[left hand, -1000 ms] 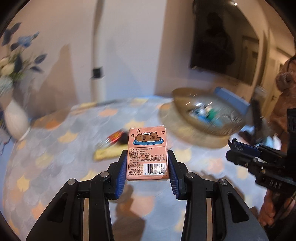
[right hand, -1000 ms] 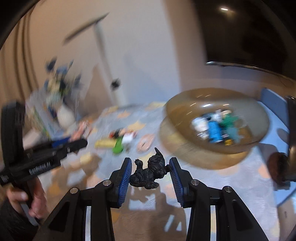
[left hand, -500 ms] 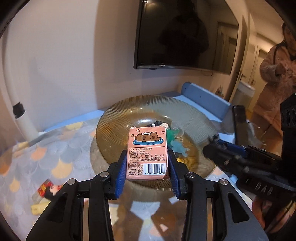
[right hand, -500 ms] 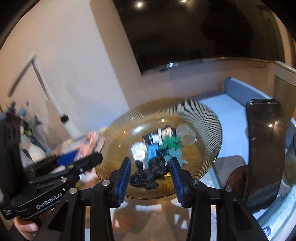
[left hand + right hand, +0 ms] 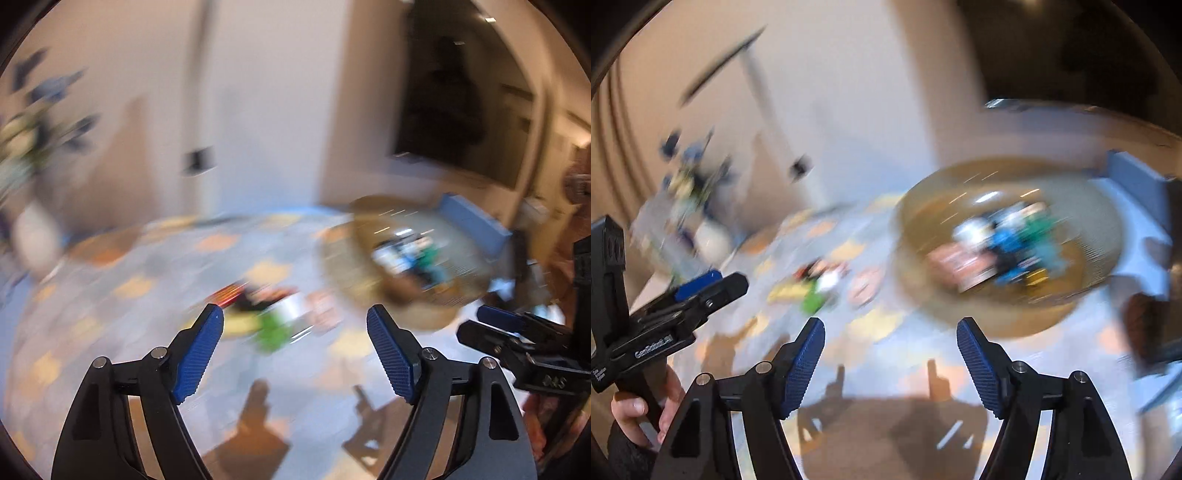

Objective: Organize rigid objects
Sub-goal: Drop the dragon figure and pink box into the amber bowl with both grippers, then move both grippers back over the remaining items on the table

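Both frames are motion-blurred. The left gripper [image 5: 294,318] is spread wide with nothing between its pads, and so is the right gripper [image 5: 891,330]. The pink box [image 5: 962,264] lies in the amber bowl [image 5: 1082,206] beside blue and green toys; more blurred items [image 5: 275,317] sit on the tablecloth [image 5: 122,295] left of the bowl

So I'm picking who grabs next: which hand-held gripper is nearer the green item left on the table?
Left, though blur makes it a close call. The left hand-held gripper has the green item directly between its open fingers; the right hand-held gripper sits farther right, nearer the bowl.
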{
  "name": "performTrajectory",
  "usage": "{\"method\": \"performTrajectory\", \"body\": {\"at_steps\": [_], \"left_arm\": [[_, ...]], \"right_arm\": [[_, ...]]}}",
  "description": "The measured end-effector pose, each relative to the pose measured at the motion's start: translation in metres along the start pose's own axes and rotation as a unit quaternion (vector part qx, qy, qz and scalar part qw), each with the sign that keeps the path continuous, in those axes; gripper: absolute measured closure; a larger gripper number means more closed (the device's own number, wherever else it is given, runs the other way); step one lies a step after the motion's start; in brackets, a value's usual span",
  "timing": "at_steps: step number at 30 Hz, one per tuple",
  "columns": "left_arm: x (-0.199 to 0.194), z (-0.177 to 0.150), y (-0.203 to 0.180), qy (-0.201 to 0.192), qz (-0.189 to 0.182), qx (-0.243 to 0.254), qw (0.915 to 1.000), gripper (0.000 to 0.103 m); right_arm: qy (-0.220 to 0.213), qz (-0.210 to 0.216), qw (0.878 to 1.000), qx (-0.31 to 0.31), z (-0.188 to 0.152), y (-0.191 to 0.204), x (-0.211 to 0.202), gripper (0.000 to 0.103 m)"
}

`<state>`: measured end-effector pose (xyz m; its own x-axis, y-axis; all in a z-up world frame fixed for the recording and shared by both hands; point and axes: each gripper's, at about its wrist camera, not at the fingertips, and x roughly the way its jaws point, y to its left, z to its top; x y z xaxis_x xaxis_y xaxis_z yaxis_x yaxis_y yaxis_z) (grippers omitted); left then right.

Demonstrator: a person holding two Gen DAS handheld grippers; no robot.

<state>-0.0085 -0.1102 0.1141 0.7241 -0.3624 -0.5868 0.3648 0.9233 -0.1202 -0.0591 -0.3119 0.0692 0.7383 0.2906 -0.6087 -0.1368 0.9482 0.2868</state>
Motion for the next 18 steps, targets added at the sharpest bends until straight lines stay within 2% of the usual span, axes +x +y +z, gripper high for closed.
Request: {"method": "performTrajectory", "body": {"at_steps": [4,7,8,10,12,18], "left_arm": [[-0.013,-0.045,0.055,0.023,0.081,-0.026,0.9961,0.024],[-0.008,-0.067,0.08,0.038,0.109,-0.04,0.9926,0.024],[-0.005,-0.075,0.088,0.044,0.113,-0.043,0.9917,0.024],[-0.001,-0.09,0.099,0.049,0.117,-0.043,0.991,0.024],[0.005,-0.092,0.104,0.072,0.1,-0.054,0.9908,0.024],[0.005,-0.093,0.088,0.06,0.095,-0.024,0.9934,0.024]], "right_arm": [[0.046,-0.005,0.998,-0.039,-0.018,0.038,0.052,0.03],[0.056,-0.022,0.997,-0.047,-0.03,0.042,0.07,0.03],[0.073,-0.042,0.995,-0.054,-0.032,0.043,0.077,0.03],[0.084,-0.032,0.994,-0.056,-0.034,0.042,0.08,0.03],[0.087,-0.034,0.994,-0.052,-0.035,0.041,0.082,0.03],[0.091,-0.044,0.993,-0.055,-0.036,0.042,0.084,0.03]]}}
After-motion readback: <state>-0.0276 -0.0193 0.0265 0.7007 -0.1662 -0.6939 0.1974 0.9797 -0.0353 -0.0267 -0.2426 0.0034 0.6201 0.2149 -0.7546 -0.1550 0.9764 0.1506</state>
